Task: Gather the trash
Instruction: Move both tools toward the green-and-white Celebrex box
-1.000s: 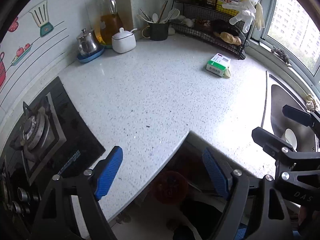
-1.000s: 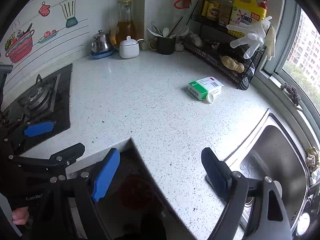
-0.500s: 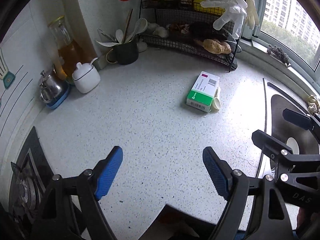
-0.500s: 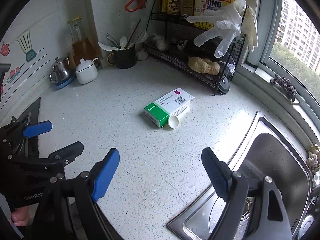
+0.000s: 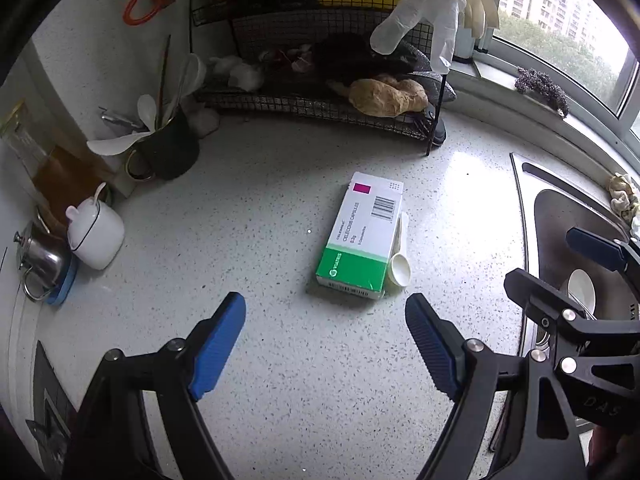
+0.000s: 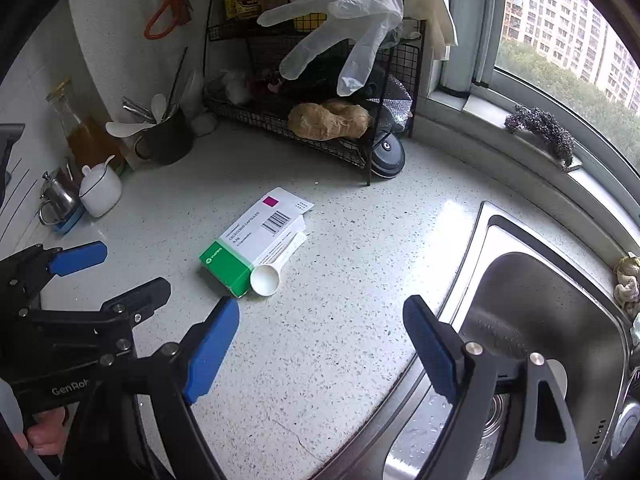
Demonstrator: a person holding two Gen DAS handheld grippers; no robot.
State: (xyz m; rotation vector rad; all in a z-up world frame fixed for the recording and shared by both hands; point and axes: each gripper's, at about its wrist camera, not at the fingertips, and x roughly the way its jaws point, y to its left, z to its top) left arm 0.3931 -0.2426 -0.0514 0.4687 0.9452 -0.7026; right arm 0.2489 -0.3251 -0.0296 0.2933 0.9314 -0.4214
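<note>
A green and white medicine box (image 5: 362, 238) lies flat on the speckled white countertop (image 5: 248, 208), its green end nearest the grippers and its white barcode end pointing away toward the back wall. A small white plastic scoop (image 5: 399, 266) lies along the box's right side, touching it, with its round bowl at the near end and its handle running back beside the carton. The left gripper (image 5: 326, 344) hovers over the counter just near of the box, its two blue-padded fingers spread wide with nothing between them; the box sits beyond the gap and a little toward the right finger. The right gripper (image 6: 320, 344) is likewise spread wide and empty, hanging over bare counter with the box and scoop just beyond its left finger (image 6: 212, 346) and the steel sink (image 6: 540, 300) under and to the right of its other finger. Part of a hand (image 6: 44, 436) grips the left tool's handle at the lower left of the right wrist view. Behind the box, against the far wall, stands a black wire rack (image 5: 320, 92) holding a brown lumpy item (image 5: 386, 96), with a translucent glove (image 5: 420, 4) draped from its upper tier. To the far left sit a dark mug of utensils (image 5: 170, 148), a white lidded pot (image 5: 96, 232) and a small steel teapot (image 5: 38, 260). A window (image 6: 560, 32) runs along the far right.
</note>
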